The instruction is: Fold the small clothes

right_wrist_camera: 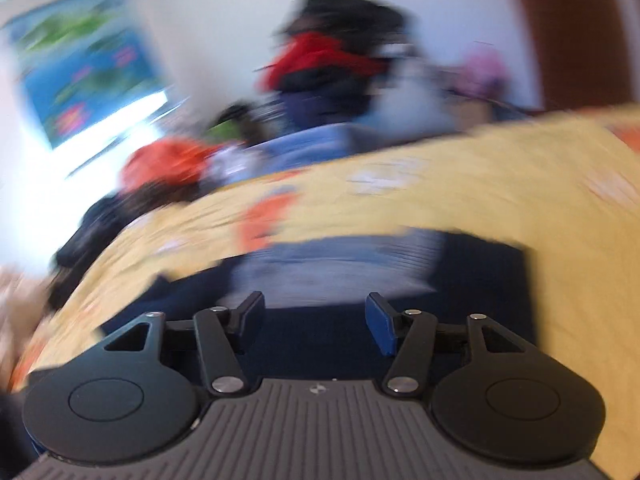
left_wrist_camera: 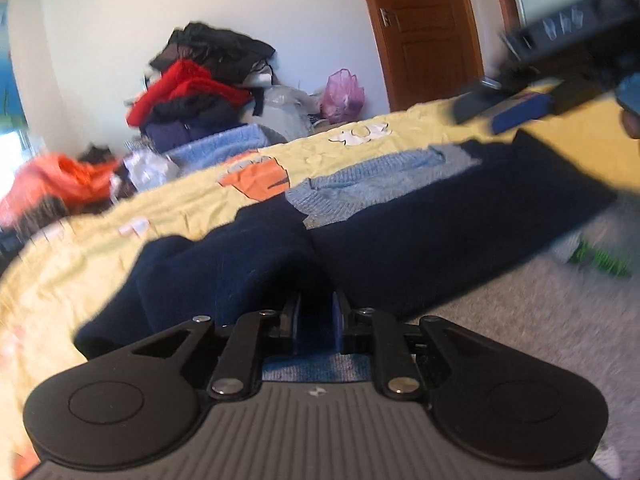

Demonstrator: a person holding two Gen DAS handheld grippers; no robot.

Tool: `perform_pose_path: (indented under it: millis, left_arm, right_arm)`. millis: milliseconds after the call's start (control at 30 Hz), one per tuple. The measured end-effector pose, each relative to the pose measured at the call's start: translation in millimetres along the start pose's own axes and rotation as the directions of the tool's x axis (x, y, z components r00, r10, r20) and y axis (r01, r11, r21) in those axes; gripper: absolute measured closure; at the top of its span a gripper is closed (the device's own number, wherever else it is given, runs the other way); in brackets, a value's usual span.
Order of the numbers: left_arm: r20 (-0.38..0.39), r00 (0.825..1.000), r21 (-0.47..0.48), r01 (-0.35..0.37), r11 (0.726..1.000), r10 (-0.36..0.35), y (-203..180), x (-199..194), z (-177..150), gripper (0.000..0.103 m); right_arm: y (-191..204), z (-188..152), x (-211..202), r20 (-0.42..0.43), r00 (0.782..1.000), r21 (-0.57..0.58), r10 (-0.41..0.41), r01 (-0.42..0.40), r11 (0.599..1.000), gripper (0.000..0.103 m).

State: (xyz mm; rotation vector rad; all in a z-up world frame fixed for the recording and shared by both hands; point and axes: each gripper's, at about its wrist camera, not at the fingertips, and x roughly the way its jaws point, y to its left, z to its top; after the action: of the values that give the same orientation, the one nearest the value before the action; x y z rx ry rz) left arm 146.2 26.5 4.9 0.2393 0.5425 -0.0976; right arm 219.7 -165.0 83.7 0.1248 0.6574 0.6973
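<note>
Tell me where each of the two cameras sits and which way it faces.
Left wrist view: sits on the left gripper, looking along its fingers across the navy garment on the yellow bedspread toward the clothes pile and door; the right gripper crosses the upper right, blurred.
Right wrist view: sits on the right gripper, fingers apart above the navy garment, facing the same pile; heavily blurred.
Shared: garment, bedspread, clothes pile.
</note>
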Motion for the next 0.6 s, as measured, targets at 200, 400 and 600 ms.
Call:
perform_pose_path:
  millis: [200,400,600]
  left_arm:
    - [-0.005,1.0,-0.017,0.021,1.0,-0.021,1.5,-1.6,-1.6,0.083]
    - [-0.004,1.0,-0.022,0.023,0.999,-0.024,1.6,-2.8,-1.7,0.083]
    - [-0.003,1.0,-0.03,0.03,0.999,-0.03,3.2,-2.4,-1.6,0.082]
  right_arm:
    - [100.6,55.8,81.3,-0.345,0.934,-0.179,0.096,-0.166,0.97,0.018]
    - [171.9,55.9,147.4,-0.515,0.856,-0.382,-0.044,-0.182,0.906,0.03]
    - [179.9,33.4,187.3,-0.569,0.805,-0.445,-0.169,-0.129,0.886,0.033]
